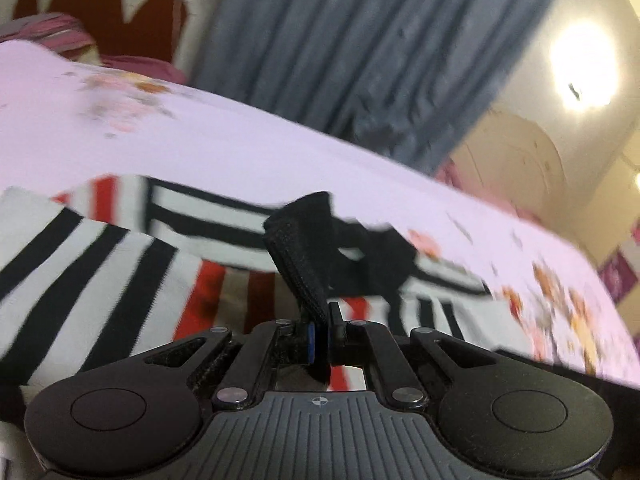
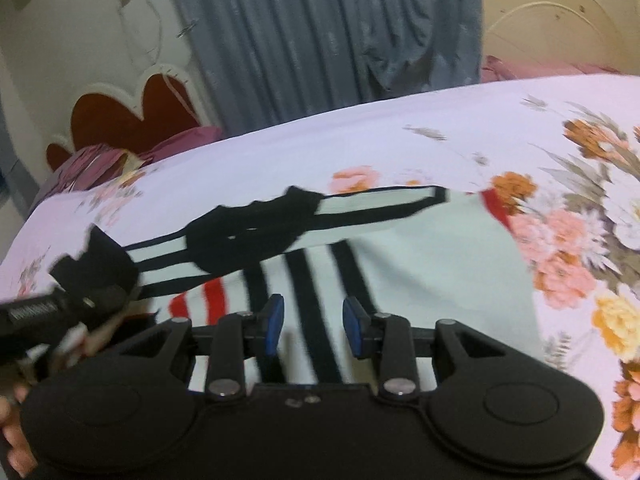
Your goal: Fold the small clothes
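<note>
Left wrist view: left gripper (image 1: 320, 334) has its jaws pinched together on a black edge band (image 1: 298, 236) of the striped garment (image 1: 100, 264), lifted off the bed so the band stands up in front of the camera. Judgement: fold is mid-way at best, with one edge raised and apparently being carried over the body and nothing settled into a finished shape yet. Right wrist view confirms this: right gripper (image 2: 313, 326) hovers over the garment's (image 2: 420, 264) middle with jaws wide apart and gripping nothing, blue pads (image 2: 275, 322) clear of the cloth as far as can be told. At the left edge of that view the other gripper shows with black fabric bunched in it (image 2: 106, 264), and a hand (image 2: 16, 436) on the handle. Garment lies on the floral bedsheet (image 2: 400, 112), roughly centred, near the edge closest to the person. Look: white knit with black stripes, a red-striped panel, black trim and a black patch near the top; a sleeve-like strip (image 2: 384, 202) runs out toward the far side. Surface is uneven, with one layer already overlapping on the left and the rest flat. Left to do, as a guess: lay the held edge down, fold the remaining side, flatten. Motion blur in both views, so seam detail can't be read.
</note>
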`<state>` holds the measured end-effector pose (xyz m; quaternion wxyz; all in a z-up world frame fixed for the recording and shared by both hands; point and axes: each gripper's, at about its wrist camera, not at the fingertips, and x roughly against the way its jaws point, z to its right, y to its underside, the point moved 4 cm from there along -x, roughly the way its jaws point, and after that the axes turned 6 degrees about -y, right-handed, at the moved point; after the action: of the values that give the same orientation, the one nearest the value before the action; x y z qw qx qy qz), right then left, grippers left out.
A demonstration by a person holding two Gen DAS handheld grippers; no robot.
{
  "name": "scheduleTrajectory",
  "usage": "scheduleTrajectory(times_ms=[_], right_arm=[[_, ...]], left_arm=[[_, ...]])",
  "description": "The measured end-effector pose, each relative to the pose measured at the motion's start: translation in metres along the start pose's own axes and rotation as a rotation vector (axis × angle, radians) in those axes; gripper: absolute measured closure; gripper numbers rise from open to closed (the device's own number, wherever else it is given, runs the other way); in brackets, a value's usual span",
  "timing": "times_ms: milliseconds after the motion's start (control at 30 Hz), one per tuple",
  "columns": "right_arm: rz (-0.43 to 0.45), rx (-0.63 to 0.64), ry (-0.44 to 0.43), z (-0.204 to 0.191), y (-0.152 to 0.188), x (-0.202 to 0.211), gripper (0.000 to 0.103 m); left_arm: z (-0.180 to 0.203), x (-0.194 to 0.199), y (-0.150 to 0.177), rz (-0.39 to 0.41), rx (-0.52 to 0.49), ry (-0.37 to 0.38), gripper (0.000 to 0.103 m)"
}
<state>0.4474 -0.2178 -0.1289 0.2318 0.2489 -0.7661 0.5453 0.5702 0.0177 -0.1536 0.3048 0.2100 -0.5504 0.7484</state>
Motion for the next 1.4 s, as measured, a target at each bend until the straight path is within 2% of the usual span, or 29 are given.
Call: scheduleTrajectory(times_ms=[167,233,267,333,367,400,467,567,700,800,867,933,967,1033,1067,1167,1267,1333,1367,1400], right_arm=[[0.001,-0.056,0.013,0.024,0.002,0.008,0.071],[-0.007,-0.078,0.011,0.03,0.003,0.01,0.069],[-0.009,-0.087,0.007,0.033,0.003,0.011,0.065],[-0.008,-0.107,-0.007,0.037,0.004,0.014,0.056],[-0.01,-0.116,-0.017,0.038,0.004,0.015,0.056],[-0.015,-0.124,-0.029,0.038,0.004,0.014,0.056],[-0.03,-0.143,-0.064,0.036,0.004,0.01,0.056],[-0.05,-0.168,-0.12,0.028,0.004,0.003,0.056],[-0.093,-0.223,-0.206,0.015,0.005,-0.013,0.056],[-0.11,-0.221,-0.229,0.004,0.006,-0.022,0.056],[-0.119,-0.218,-0.236,-0.002,0.007,-0.028,0.056],[-0.139,-0.216,-0.237,-0.01,0.008,-0.036,0.056],[-0.15,-0.204,-0.23,-0.014,0.008,-0.041,0.056],[-0.156,-0.169,-0.215,-0.021,0.008,-0.048,0.058],[-0.159,-0.155,-0.209,-0.025,0.008,-0.051,0.062],[-0.171,-0.087,-0.166,-0.032,0.005,-0.058,0.084],[-0.174,-0.037,-0.15,-0.037,-0.001,-0.056,0.085],[-0.162,-0.045,-0.14,-0.034,-0.003,-0.049,0.076],[-0.156,-0.079,-0.149,-0.031,-0.004,-0.044,0.064],[-0.148,-0.111,-0.156,-0.029,-0.004,-0.039,0.043]], left_arm=[[0.04,-0.004,0.041,-0.094,-0.121,0.0,0.099],[0.049,-0.002,0.052,-0.079,-0.176,-0.01,0.097],[0.052,-0.001,0.052,-0.074,-0.202,-0.018,0.088],[0.058,0.004,0.054,-0.076,-0.212,0.058,0.038],[0.059,0.011,0.055,-0.065,-0.2,0.094,0.032],[0.059,0.019,0.055,-0.044,-0.205,0.08,0.031],[0.055,0.036,0.057,0.002,-0.231,0.034,0.031],[0.024,0.067,0.057,0.052,-0.169,-0.043,0.031],[-0.036,0.123,0.061,0.125,-0.131,-0.214,0.031],[-0.081,0.151,0.07,0.128,-0.103,-0.316,0.031],[-0.106,0.155,0.08,0.091,-0.087,-0.375,0.031],[-0.122,0.15,0.085,0.058,-0.056,-0.375,0.033],[-0.126,0.146,0.086,0.053,-0.057,-0.371,0.04],[-0.13,0.138,0.087,0.039,-0.075,-0.369,0.045],[-0.129,0.131,0.085,0.047,-0.077,-0.366,0.047],[-0.131,0.122,0.078,0.056,-0.1,-0.373,0.051],[-0.123,0.114,0.078,0.054,-0.151,-0.375,0.052],[-0.123,0.115,0.079,0.057,-0.151,-0.367,0.052],[-0.123,0.114,0.077,0.058,-0.143,-0.362,0.052],[-0.124,0.114,0.077,0.06,-0.136,-0.358,0.052]])
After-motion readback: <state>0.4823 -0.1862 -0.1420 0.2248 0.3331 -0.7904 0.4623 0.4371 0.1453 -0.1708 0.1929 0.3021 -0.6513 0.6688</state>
